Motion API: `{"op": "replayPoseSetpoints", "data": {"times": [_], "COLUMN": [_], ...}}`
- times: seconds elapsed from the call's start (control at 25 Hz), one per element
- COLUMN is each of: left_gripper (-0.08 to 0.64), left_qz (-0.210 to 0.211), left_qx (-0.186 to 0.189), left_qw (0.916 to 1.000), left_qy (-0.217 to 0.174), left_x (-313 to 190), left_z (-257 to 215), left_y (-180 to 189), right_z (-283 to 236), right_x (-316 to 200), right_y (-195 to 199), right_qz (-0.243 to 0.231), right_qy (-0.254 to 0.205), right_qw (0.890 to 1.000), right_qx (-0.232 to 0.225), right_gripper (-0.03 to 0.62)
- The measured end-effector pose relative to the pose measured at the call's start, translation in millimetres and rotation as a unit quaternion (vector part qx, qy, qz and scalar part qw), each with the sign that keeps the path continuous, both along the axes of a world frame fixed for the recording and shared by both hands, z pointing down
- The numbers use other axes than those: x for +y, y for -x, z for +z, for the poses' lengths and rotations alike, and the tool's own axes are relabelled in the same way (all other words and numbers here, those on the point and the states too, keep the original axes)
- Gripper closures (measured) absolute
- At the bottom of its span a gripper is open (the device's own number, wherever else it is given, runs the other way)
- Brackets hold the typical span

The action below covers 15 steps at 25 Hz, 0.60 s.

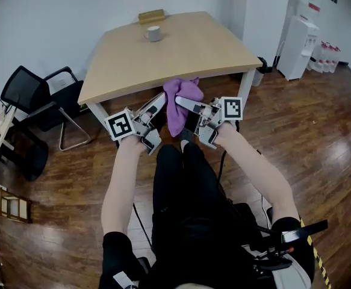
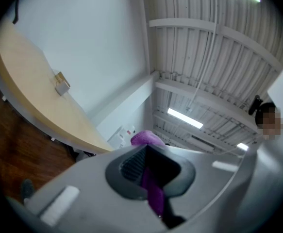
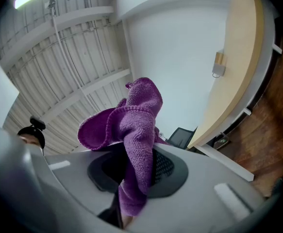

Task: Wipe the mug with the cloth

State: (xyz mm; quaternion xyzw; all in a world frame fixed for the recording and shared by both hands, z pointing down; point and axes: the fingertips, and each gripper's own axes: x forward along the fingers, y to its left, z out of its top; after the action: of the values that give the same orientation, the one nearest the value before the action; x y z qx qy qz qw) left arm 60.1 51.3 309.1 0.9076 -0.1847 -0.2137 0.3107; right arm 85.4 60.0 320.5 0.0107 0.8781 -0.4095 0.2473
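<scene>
Grippers meet before the person's knees: left gripper (image 1: 161, 100) and right gripper (image 1: 180, 102) each pinch shut on a soft purple terry cloth (image 1: 185, 90), limp, light, easily bunched. Well beyond, a small grey ceramic mug (image 1: 153, 34) stands on the pale wooden table (image 1: 187, 56); hard, probably slick, best steadied by its rim.

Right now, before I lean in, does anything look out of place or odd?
Nothing spilled or damaged. One oddity: the left tongs and right tongs both clamp the same purple cloth, held in the air short of the table, while the mug stands upright at its far side.
</scene>
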Motion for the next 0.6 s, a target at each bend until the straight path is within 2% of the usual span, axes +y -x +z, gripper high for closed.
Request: {"op": "replayPoseSetpoints", "data": {"times": [0.28, 0.44, 0.6], "left_gripper": [0.559, 0.559, 0.559], "left_qz": [0.006, 0.02, 0.018], "left_qx": [0.016, 0.017, 0.009], "left_qw": [0.9999, 0.9992, 0.9994], "left_qy": [-0.003, -0.03, -0.028], "left_x": [28.4, 65.4, 79.1], "left_z": [-25.2, -5.1, 12.6], "left_y": [-6.6, -15.6, -21.1], "right_z": [-20.4, 2.5, 17.2], "right_x": [30.6, 67.6, 81.8], "right_y": [-2.2, -7.8, -15.3], "right_qz": [-0.013, -0.013, -0.007], "right_qy": [0.014, -0.006, -0.015], "right_qw": [1.0, 1.0, 1.0], "right_qx": [-0.005, -0.014, -0.016], "right_gripper": [0.516, 0.515, 0.515]}}
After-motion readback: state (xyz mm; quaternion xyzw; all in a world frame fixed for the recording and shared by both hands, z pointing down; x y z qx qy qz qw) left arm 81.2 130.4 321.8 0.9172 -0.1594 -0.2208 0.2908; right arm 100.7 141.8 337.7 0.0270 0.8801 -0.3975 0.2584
